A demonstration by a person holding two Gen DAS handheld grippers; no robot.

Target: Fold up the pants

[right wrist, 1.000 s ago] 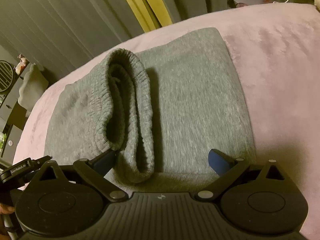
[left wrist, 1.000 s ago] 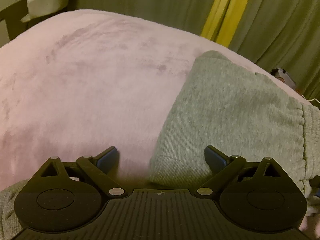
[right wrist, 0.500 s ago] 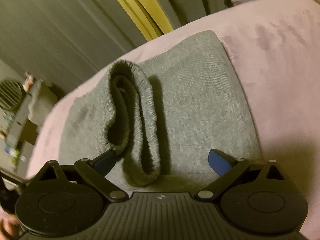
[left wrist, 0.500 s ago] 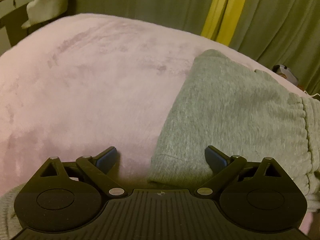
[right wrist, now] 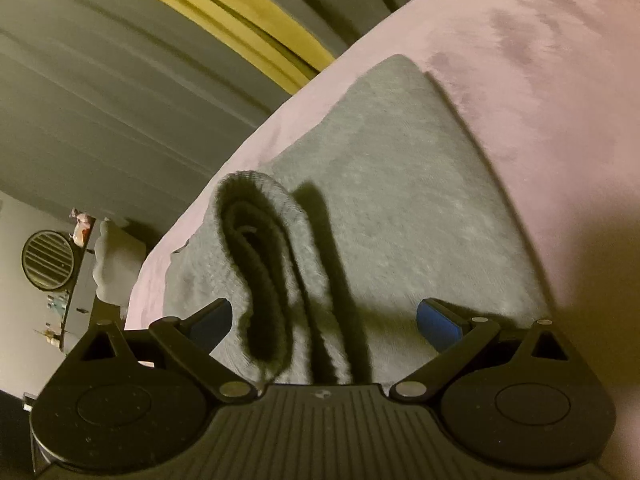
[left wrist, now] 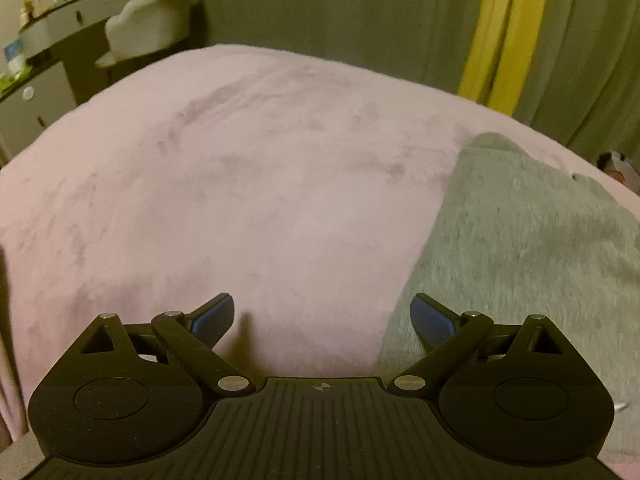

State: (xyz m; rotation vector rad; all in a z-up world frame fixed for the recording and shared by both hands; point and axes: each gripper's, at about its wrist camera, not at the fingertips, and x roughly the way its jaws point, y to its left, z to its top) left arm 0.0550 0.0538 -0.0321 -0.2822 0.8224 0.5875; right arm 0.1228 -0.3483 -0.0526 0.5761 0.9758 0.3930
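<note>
Between my right claw's (right wrist: pixel 323 322) two blue pads, spread wide and gripping nothing, lies the near end of one pair of grey pants (right wrist: pixel 384 208), folded flat on the pink bed (right wrist: pixel 540 80). Its ribbed waistband (right wrist: pixel 260 264) stands up as a loose loop just inside my left pad at 9 o'clock, and throws a dark shadow across the cloth. From this claw the long axis of the folded pants runs from 6 o'clock away toward 12, tilted a little to the right. Nothing lies between the pads and the fabric.

My left claw (left wrist: pixel 322 318) is likewise wide open and empty, hovering over bare pink blanket (left wrist: pixel 240 200); the pants (left wrist: pixel 528 248) there sit at 3 o'clock, their near edge passing under my right pad.

Farther out, green curtains (left wrist: pixel 340 12) hang behind the bed with one yellow strip (left wrist: pixel 508 32) at 1 o'clock. At 10 o'clock stand one pale chair (left wrist: pixel 148 16) and a dresser (left wrist: pixel 36 96) with small clutter, too blurred to count.
</note>
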